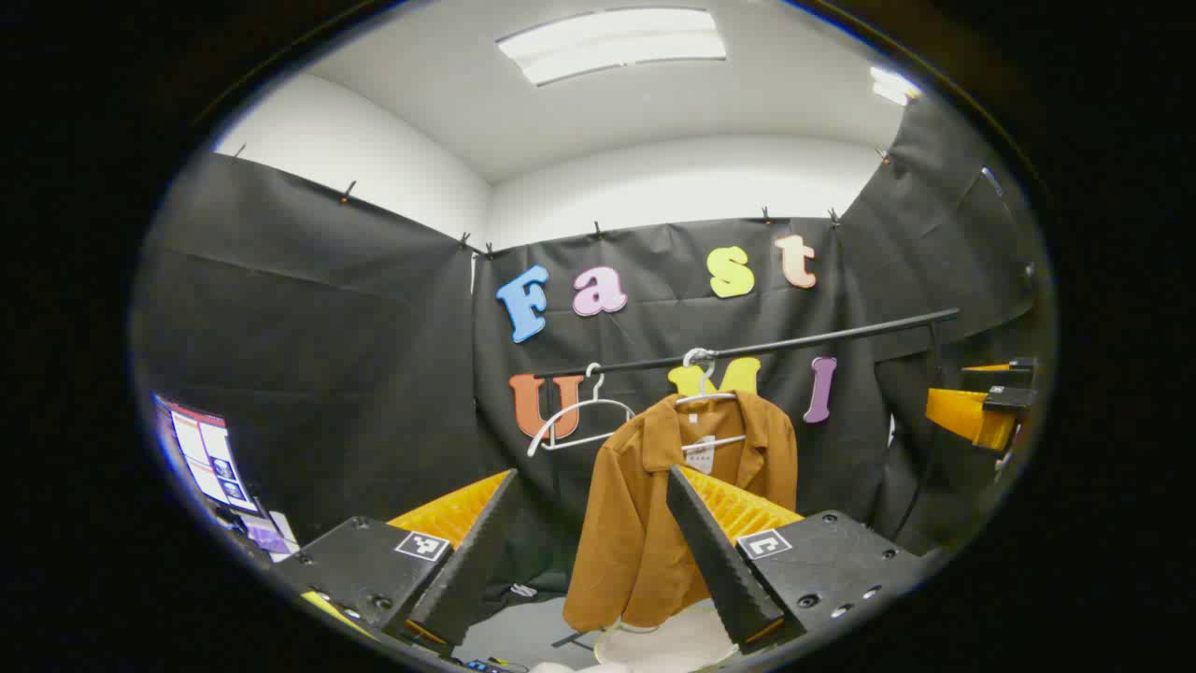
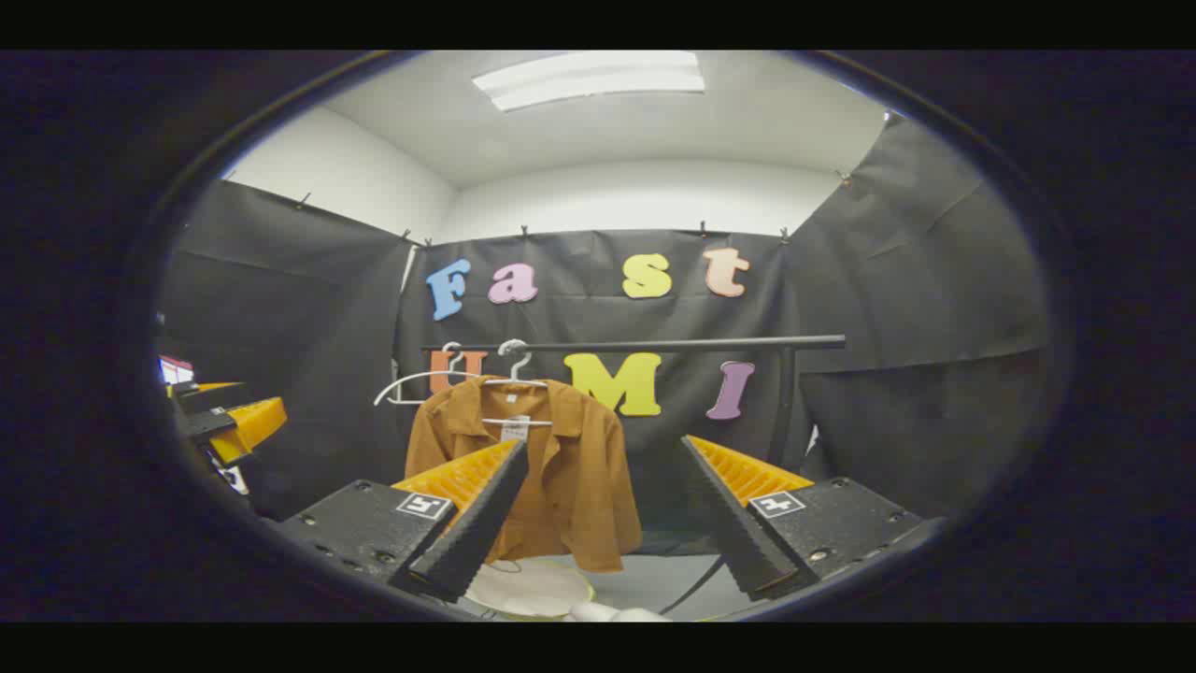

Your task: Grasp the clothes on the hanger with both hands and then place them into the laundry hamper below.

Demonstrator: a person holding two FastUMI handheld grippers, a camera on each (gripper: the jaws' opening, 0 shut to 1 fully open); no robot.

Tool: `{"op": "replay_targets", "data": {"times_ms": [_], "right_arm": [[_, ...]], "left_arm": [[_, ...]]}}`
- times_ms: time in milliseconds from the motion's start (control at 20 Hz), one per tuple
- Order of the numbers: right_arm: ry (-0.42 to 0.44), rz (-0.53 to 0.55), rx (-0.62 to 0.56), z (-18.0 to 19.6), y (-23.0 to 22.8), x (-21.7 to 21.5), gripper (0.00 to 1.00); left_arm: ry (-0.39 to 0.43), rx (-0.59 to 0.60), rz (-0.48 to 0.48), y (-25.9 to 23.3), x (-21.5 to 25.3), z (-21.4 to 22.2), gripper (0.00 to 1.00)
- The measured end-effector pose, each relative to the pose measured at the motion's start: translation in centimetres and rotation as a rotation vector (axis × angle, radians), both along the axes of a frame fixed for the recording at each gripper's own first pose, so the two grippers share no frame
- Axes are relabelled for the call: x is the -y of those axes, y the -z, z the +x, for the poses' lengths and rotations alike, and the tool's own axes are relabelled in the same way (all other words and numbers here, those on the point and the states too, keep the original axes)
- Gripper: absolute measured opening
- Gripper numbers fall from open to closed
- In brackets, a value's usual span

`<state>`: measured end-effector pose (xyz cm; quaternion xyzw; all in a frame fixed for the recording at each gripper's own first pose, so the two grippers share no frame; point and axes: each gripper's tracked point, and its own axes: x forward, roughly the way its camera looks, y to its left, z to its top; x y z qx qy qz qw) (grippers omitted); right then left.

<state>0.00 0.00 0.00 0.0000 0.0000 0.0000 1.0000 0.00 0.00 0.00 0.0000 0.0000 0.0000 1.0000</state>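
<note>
A brown shirt [image 1: 635, 533] [image 2: 575, 477] hangs on a white hanger [image 1: 705, 397] [image 2: 514, 379] from a black rail [image 1: 794, 343] [image 2: 654, 345]. Below it on the floor lies the white laundry hamper [image 1: 668, 645] [image 2: 528, 589]. My left gripper [image 1: 590, 475] is open, short of the shirt, its right finger in front of the shirt's middle. My right gripper [image 2: 605, 444] is open too, held back from the shirt, which shows behind its left finger. Nothing sits between either pair of fingers. The right gripper [image 1: 981, 411] also shows at the far right in the left gripper view, and the left gripper [image 2: 224, 421] at the far left in the right gripper view.
An empty white hanger [image 1: 579, 421] [image 2: 420, 383] hangs on the rail to the left of the shirt. The rail's black upright post [image 2: 785, 402] stands on the right. A monitor [image 1: 206, 453] sits low on the left. Black cloth walls close the booth on three sides.
</note>
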Motion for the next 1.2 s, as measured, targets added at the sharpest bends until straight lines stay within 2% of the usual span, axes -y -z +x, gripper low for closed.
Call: {"op": "replay_targets", "data": {"times_ms": [250, 600, 850, 1200], "right_arm": [[0.018, 0.020, -0.026, 0.1, 0.8, -0.7, 0.99], [0.020, -0.010, -0.034, 1.1, 1.9, -1.3, 0.99], [-0.017, -0.008, -0.067, 4.4, 4.0, -1.6, 1.00], [-0.081, -0.008, -0.106, 13.0, 6.8, -1.1, 0.99]], "left_arm": [[0.032, 0.029, -0.007, -0.3, -0.5, 0.1, 1.00], [0.051, 0.000, 0.007, 1.1, 0.1, 0.9, 1.00], [0.077, -0.012, -0.011, 2.3, 2.3, 3.6, 0.97], [0.141, -0.013, -0.050, 4.0, 6.9, 10.2, 1.00]]}}
